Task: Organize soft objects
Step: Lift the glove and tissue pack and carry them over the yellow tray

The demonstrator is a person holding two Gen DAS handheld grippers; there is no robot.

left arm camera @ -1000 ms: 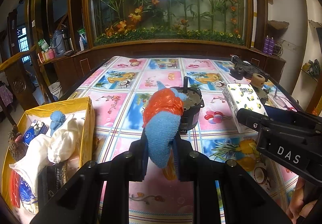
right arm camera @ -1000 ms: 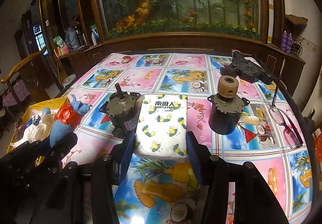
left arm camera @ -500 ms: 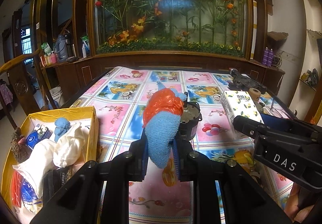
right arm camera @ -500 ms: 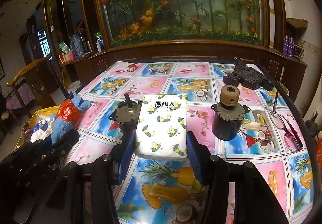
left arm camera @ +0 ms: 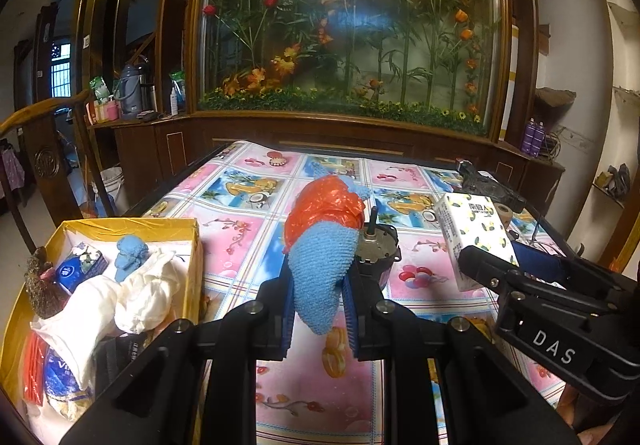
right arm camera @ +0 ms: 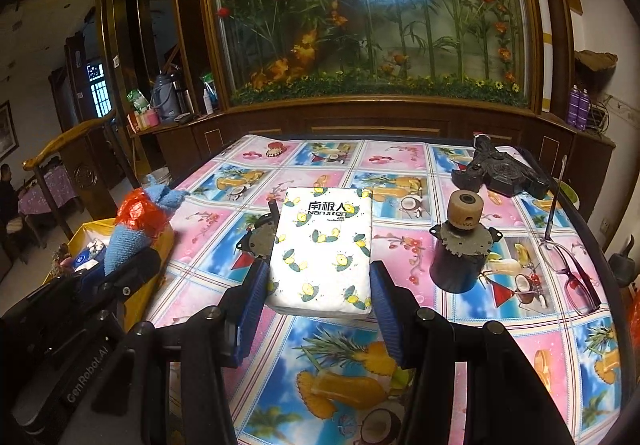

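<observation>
My left gripper [left arm camera: 318, 285] is shut on a blue knitted cloth [left arm camera: 322, 269] with a crumpled orange plastic bag [left arm camera: 324, 205] on top, held above the patterned table. An open yellow box [left arm camera: 132, 223] of soft things stands to its left, by the table's edge. My right gripper [right arm camera: 318, 285] is shut on a white tissue pack with lemon print [right arm camera: 320, 249], its pads on the pack's two long sides. The left wrist view shows the same tissue pack [left arm camera: 472, 229] raised off the table at the right. The right wrist view has the blue cloth [right arm camera: 124, 245] at the far left.
Two small motors [right arm camera: 460, 253] [left arm camera: 376, 245] stand on the table, one half hidden behind the tissue pack. Glasses [right arm camera: 568, 265] and a black part [right arm camera: 500, 173] lie at the right. White cloths [left arm camera: 132, 293] and a blue packet [left arm camera: 76, 269] fill the box. A wooden cabinet is beyond the table.
The left gripper has risen a little with the cloth and bag, and the view has tipped up. The right gripper keeps its hold on the tissue pack and has barely moved.
</observation>
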